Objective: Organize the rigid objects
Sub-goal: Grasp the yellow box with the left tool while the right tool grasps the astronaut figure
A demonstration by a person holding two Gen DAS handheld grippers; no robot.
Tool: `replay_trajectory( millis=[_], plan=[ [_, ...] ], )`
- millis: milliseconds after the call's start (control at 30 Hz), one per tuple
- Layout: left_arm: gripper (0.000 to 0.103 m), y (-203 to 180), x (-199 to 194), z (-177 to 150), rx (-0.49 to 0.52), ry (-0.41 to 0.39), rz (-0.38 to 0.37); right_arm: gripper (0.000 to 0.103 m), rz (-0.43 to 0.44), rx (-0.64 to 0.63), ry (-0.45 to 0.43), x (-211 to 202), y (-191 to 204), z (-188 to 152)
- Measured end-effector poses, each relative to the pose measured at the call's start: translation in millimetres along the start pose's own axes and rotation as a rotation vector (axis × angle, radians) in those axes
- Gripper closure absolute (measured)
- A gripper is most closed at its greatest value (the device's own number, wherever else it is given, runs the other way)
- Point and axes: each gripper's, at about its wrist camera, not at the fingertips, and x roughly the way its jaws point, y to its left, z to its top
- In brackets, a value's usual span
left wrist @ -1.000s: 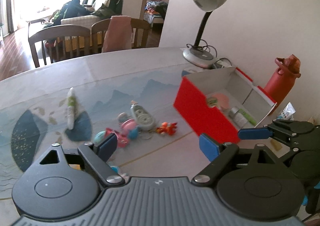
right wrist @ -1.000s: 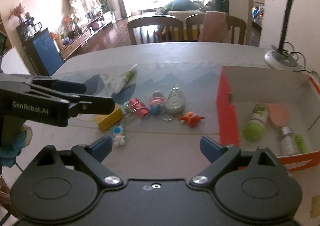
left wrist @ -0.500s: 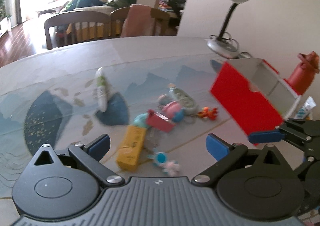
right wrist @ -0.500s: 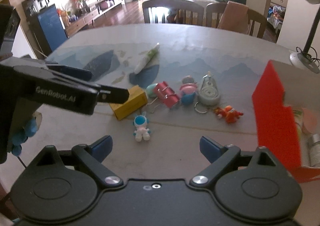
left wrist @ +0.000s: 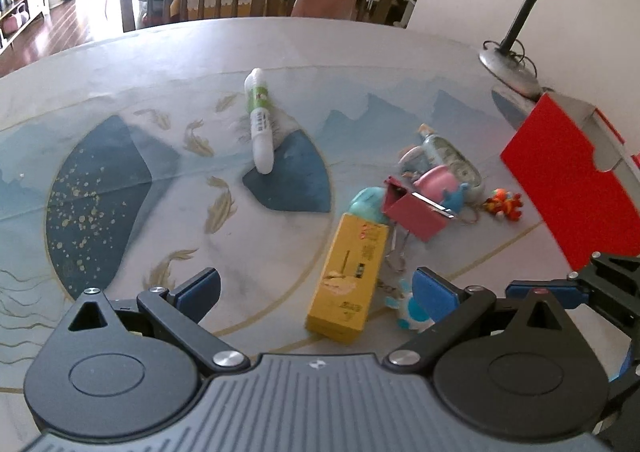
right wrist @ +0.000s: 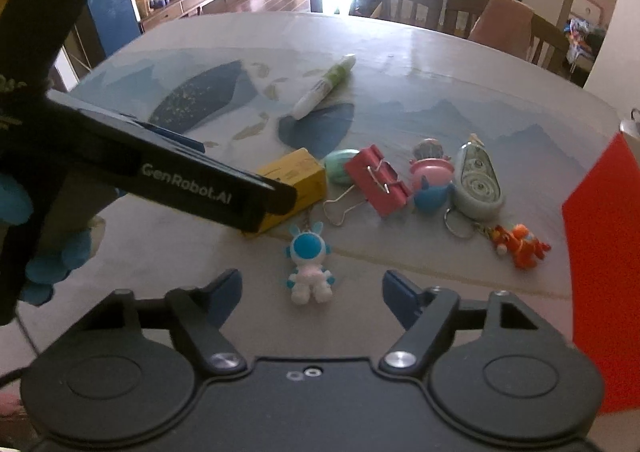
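1. Left gripper (left wrist: 316,288): black linkage arms, blue pads on the fingers (left wrist: 200,286), silver pivot screws, ribbed grey housing with two round black discs.
2. Right gripper (right wrist: 312,286): same black linkage, blue pads, silver screws; smooth dark housing, two small holes at centre.
3. White lettering "GenRobot.AI" along the left gripper's black side, seen from the right wrist.
4. Blue glove (right wrist: 44,264) worn on the left hand.

The left gripper (left wrist: 316,288) angles downward with fingers spread wide, while the right gripper (right wrist: 312,286), likewise tilted, is closing.
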Motion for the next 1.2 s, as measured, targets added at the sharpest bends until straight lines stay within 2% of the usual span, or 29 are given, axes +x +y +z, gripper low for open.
replay_trajectory(
  millis=[400,533,667,733,900,1033,1200],
  plan=[
    [0.002,0.8,15.3,-3.0,0.034,-0.025,0.010,0.056,0.024,0.009,0.034,25.9,-5.2,3.4],
    [0.018,-1.9,16.6,-2.3,0.045,-0.029,0.009,0.062,0.024,-0.003,0.027,26.6,-3.8,4.5],
    [0.026,-4.9,16.7,-3.7,0.063,-0.032,-0.004,0.070,0.026,-0.016,0.023,26.9,-1.5,4.6],
    [0.038,-7.3,15.7,-5.2,0.077,-0.036,-0.016,0.075,0.026,-0.022,0.022,26.3,0.1,4.2],
    [0.051,-8.7,16.2,-8.3,0.070,-0.034,-0.028,0.075,0.023,-0.009,0.017,24.2,-0.7,3.1],
    [0.067,-9.0,15.1,-9.3,0.056,-0.031,-0.050,0.075,0.015,0.003,0.004,19.0,-3.3,0.0],
    [0.072,-15.3,14.2,-11.2,0.080,-0.022,-0.028,0.075,0.029,0.071,0.030,11.6,-15.2,-7.5]
  ],
)
